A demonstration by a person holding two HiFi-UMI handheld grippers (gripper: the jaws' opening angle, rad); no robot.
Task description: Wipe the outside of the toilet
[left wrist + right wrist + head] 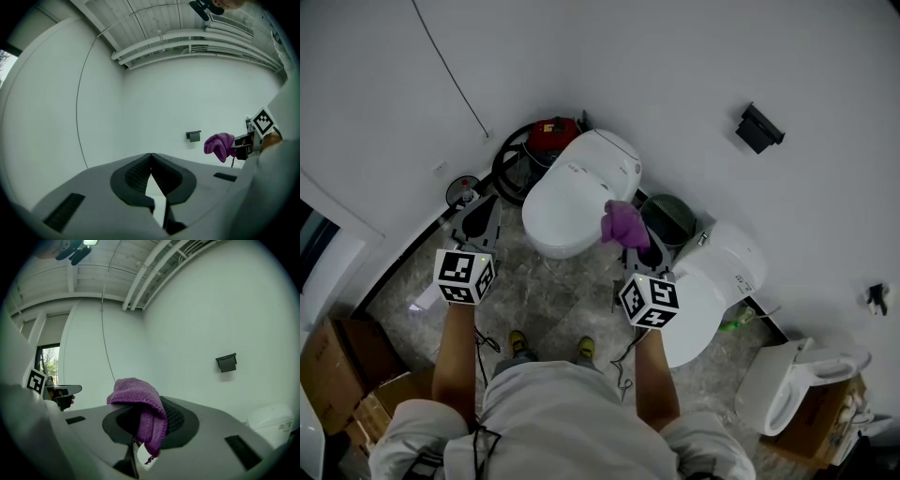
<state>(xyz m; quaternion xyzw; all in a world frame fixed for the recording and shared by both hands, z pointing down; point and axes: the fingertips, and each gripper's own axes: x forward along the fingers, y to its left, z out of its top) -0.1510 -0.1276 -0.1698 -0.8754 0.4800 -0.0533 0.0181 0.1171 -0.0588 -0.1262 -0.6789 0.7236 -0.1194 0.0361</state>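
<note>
Right gripper (149, 404) is pinching a purple knitted cloth (137, 391): jaws closed down on a fold, loose end hanging between the pads. Left gripper (151, 155) is holding nothing, tips touching. Both are being held up in the air, cameras facing the bare white wall, so the cloth is not touching anything. The glossy white oval toilet with its lid down (572, 202) is standing at the person's 12 o'clock, on a grey stone-tile floor (567, 305). In the head view the cloth is hanging over its 4 o'clock rim. A second white toilet (722, 277) is sitting at about 2 o'clock, with a dark green round bin (667, 217) between them. A cloth lifted like this is fitting either a pass about to land on the shell or a pass just lifted away, so the stage is not being settled here. For wiping well, judging: the pinch needs staying firm on the fold, with enough loose cloth to lie flat on the curved lid and sides, pads off the porcelain. The shell is looking clean and evenly shiny; any smears are too small to tell.
</note>
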